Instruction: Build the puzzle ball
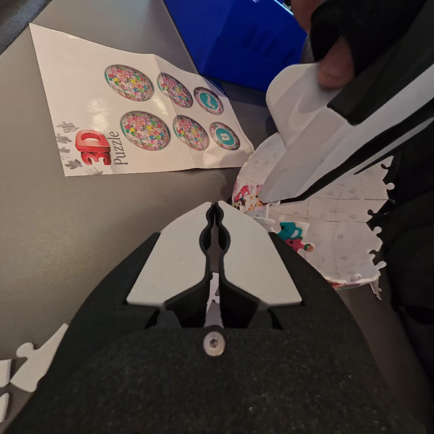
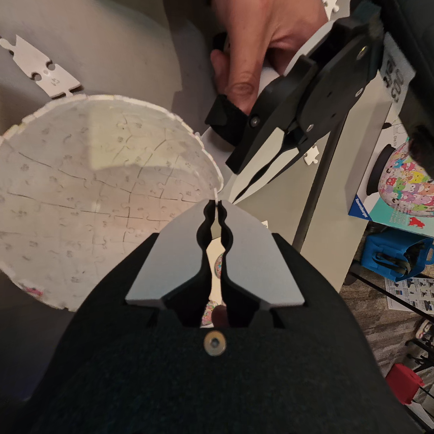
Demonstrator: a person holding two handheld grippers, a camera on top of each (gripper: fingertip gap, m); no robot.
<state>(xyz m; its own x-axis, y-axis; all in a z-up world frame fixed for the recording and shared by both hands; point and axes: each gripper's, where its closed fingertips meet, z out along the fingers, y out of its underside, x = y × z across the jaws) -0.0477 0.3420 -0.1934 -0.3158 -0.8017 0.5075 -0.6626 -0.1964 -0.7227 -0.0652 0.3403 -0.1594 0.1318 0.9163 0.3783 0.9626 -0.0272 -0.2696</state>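
Note:
The half-built puzzle ball (image 2: pixel 82 187) is a curved white shell with its blank inner side facing the right wrist camera. My right gripper (image 2: pixel 216 202) is shut on the shell's rim. In the left wrist view the shell (image 1: pixel 340 211) shows at the right, with coloured cartoon prints on its outer face. There my right gripper (image 1: pixel 272 200) pinches its edge from above. My left gripper (image 1: pixel 215 205) is shut with nothing visible between its tips, just left of the shell. It also shows in the right wrist view (image 2: pixel 236 198), tips close to the right gripper's.
A folded instruction sheet (image 1: pixel 141 112) and a blue box (image 1: pixel 234 42) lie on the grey table beyond. Loose white pieces (image 1: pixel 28 366) lie at the near left. A strip of joined pieces (image 2: pixel 40 68), a single piece (image 2: pixel 311 155), the puzzle box (image 2: pixel 404 187) and a blue bag (image 2: pixel 397 253) also show. My hands' fingertips stand some 4 cm from each other.

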